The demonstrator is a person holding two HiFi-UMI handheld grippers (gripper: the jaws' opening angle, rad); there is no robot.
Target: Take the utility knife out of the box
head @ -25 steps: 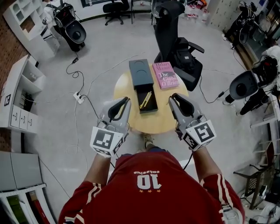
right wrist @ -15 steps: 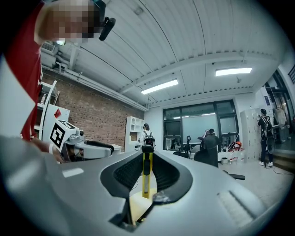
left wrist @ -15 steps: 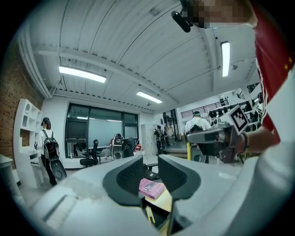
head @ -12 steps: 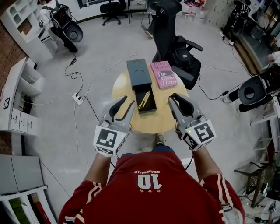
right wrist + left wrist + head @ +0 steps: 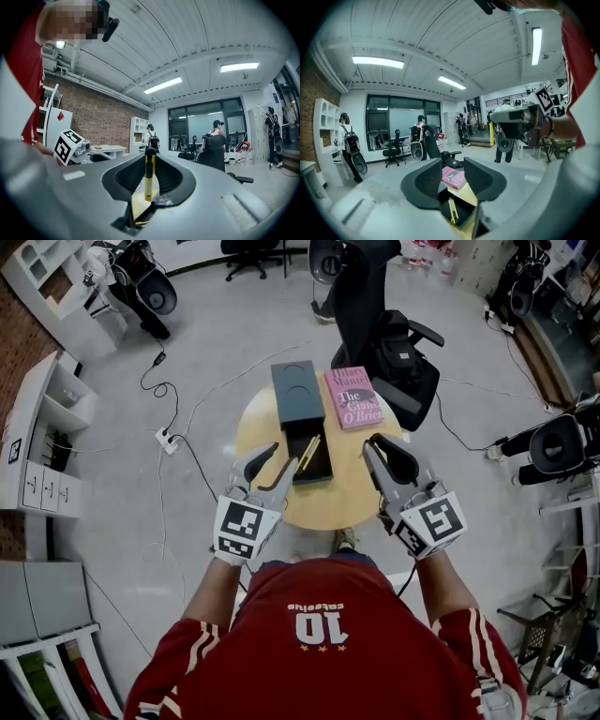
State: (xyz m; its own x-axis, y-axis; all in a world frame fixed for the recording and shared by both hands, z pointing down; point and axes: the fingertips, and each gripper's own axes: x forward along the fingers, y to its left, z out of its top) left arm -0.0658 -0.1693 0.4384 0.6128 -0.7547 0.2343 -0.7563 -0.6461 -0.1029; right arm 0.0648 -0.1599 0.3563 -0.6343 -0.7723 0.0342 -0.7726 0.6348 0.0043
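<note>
**Left fingers spread at the open box**

Since a second ago my left gripper point(image 5: 285, 454) has come in closer to the box. Its fingers have just been opening, from nearly together to wide apart, and nothing is between them. The dark grey rectangular box point(image 5: 298, 390), with a round recess in its top, lies on the round pale wooden worktop point(image 5: 352, 491). Its black inner tray point(image 5: 327, 461) is slid out towards me. A slim yellow utility knife point(image 5: 309, 454) lies lengthways in the tray, not yet lifted.

In the head view one left fingertip overlaps the tray's left edge, but I cannot tell whether it touches. In the left gripper view the tray and its knife show below the gap between the fingers.

On my right gripper point(image 5: 372, 443) the fingers are partly closed. Their ribbed black pads press on a second yellow-and-black knife point(image 5: 149, 176), which stands upright between them. A glossy pink paperback book point(image 5: 352, 399) lies flat just beside the box, on its right.
</note>
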